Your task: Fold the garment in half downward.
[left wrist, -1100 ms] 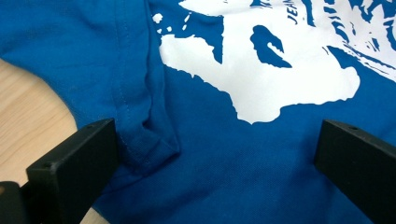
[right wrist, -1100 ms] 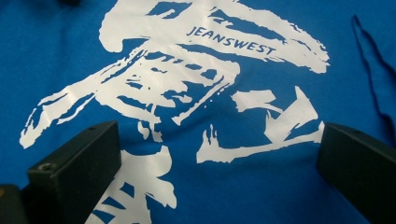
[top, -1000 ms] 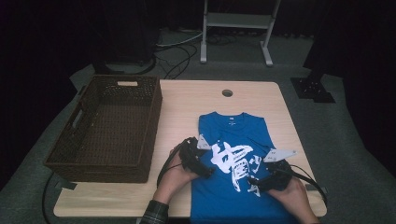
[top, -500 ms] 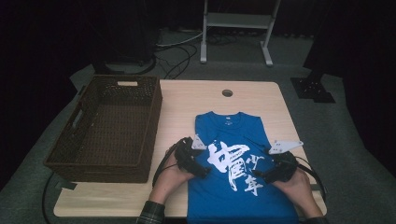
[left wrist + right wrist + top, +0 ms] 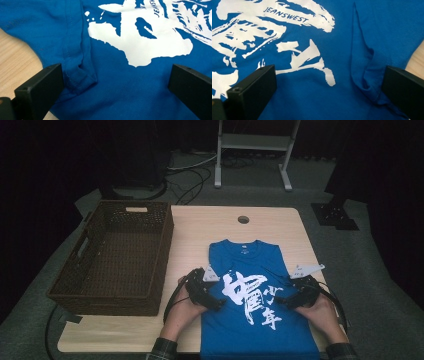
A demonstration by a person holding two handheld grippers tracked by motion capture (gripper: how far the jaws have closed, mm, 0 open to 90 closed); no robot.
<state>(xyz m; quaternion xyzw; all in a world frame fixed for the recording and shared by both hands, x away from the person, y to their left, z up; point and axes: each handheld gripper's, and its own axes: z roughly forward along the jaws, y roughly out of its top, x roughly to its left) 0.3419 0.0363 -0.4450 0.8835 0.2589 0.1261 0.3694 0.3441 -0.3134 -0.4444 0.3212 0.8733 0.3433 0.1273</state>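
Jaws of both grippers gape over the smooth blue T-shirt (image 5: pixel 255 320) with folded-in sleeves, beside a woven basket (image 5: pixel 117 255).

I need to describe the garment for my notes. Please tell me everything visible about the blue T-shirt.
The blue T-shirt lies flat, print up, on the wooden table, collar away from the person. It looks like soft knit with white brush-style print reading JEANSWEST. Both sleeves are folded inward. An open hand-held gripper sits at each side, left and right.
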